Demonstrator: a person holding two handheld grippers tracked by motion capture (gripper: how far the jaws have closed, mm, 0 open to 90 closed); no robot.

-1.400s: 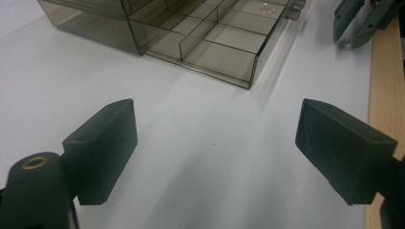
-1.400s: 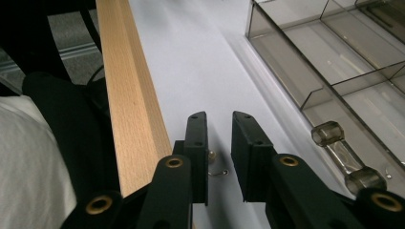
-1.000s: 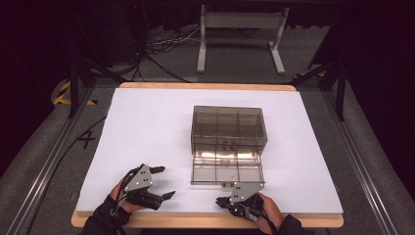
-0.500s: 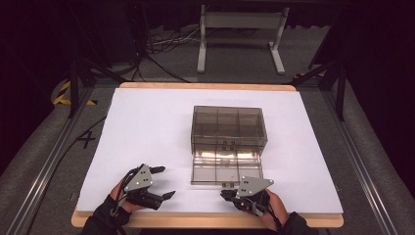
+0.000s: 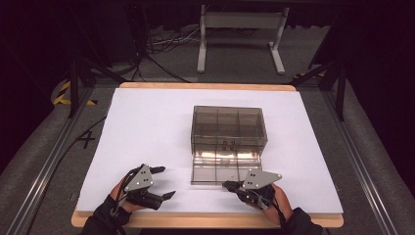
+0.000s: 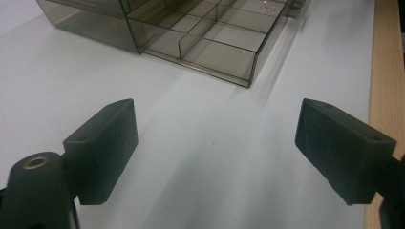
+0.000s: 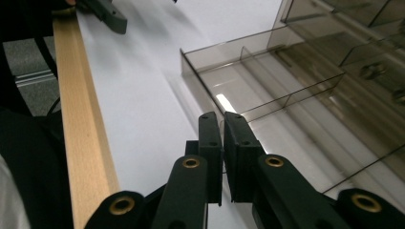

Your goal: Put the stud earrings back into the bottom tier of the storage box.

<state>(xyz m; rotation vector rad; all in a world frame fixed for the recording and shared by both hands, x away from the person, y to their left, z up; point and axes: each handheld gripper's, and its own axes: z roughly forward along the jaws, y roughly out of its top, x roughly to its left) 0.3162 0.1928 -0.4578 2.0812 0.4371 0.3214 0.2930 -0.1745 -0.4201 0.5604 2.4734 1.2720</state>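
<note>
Risk sits with the right gripper (image 7: 223, 143): its jaws are pinched nearly together over the thin front wall of the open lid (image 5: 222, 171), with only a sliver between them, and a tug or twist from here could skid the light box (image 5: 229, 128) across the white sheet (image 5: 147, 122) or flex the wall out of the pinch. The box lies mid-table, its lid folded toward the person; the left gripper (image 6: 215, 143) rests near the lid's corner, wide apart, holding nothing.
</note>
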